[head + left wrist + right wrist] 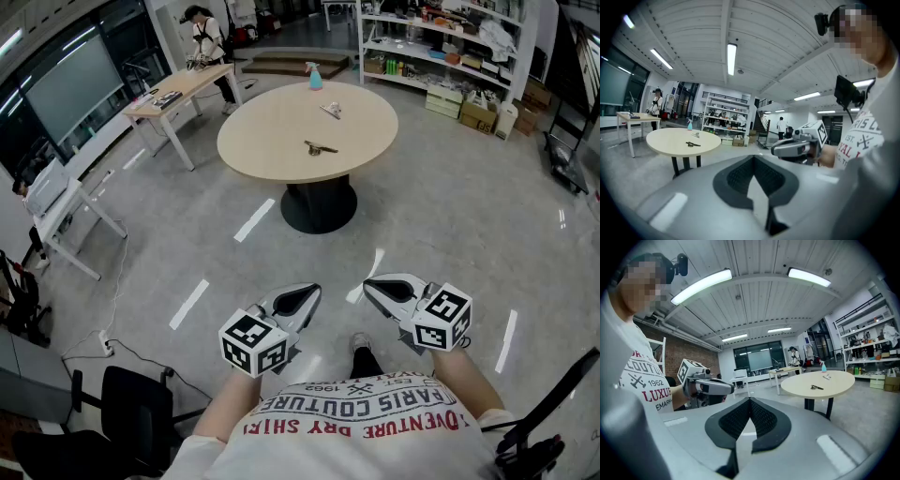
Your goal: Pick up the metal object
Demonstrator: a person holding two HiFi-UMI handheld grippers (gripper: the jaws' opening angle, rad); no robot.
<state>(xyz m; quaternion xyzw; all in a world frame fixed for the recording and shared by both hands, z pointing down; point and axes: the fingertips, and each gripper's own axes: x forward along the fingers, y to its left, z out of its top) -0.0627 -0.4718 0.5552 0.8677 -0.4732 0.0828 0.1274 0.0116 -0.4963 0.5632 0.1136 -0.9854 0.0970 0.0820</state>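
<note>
A dark metal object (320, 148) lies near the middle of the round beige table (272, 141), several steps ahead of me. The same metal object (692, 144) shows small and far in the left gripper view, and again in the right gripper view (816, 387). My left gripper (307, 294) is held low near my waist, its jaws shut with nothing between them. Beside it, my right gripper (373, 287) is also shut and empty. Both point toward the table and stand far from the object.
On the table also stand a blue spray bottle (315, 75) and a small light item (330, 111). A wooden desk (183, 89) with a person (202, 33) stands at the back left, shelves (441, 47) at the back right, and a black chair (131, 403) at my left.
</note>
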